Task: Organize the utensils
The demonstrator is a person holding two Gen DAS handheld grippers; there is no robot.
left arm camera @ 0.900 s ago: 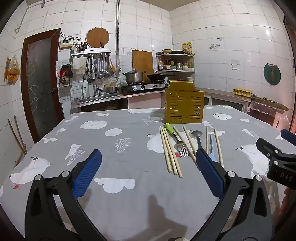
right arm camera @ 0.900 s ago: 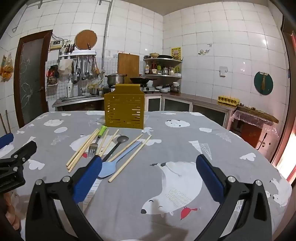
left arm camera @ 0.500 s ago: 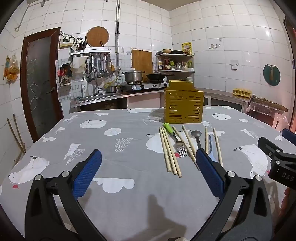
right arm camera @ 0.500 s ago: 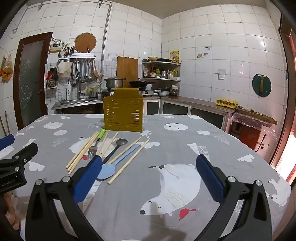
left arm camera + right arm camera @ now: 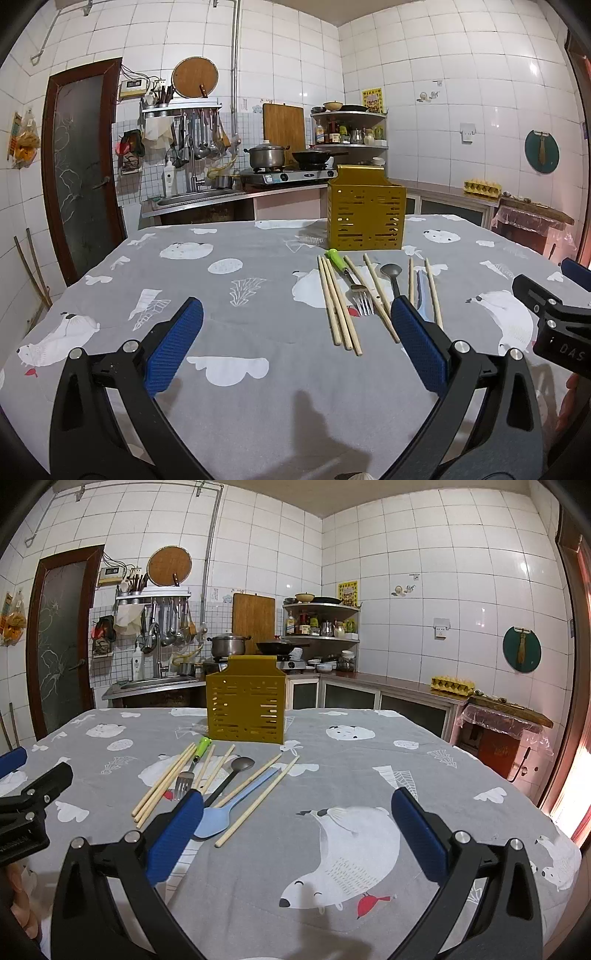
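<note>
A: Utensils are lying ahead of both hand-held grippers: chopsticks (image 5: pixel 334 302), green-handled fork (image 5: pixel 349 277), spoon (image 5: pixel 392 275).

B: Anything changing?

A: Barely; the view is only creeping nearer since a moment ago, so sorting is probably just starting.

B: Grips?

A: Left hand-held gripper (image 5: pixel 295 339) and right hand-held gripper (image 5: pixel 297 821) are gaping, released, empty. Yellow caddy (image 5: pixel 245 709) is standing beyond the utensils on the tabletop (image 5: pixel 258 332).

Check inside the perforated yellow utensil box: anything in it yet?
Through the slots of the yellow perforated utensil box only pale glints show; nothing sticks up above its rim. Its walls hide the interior, so contents cannot be confirmed.
</note>
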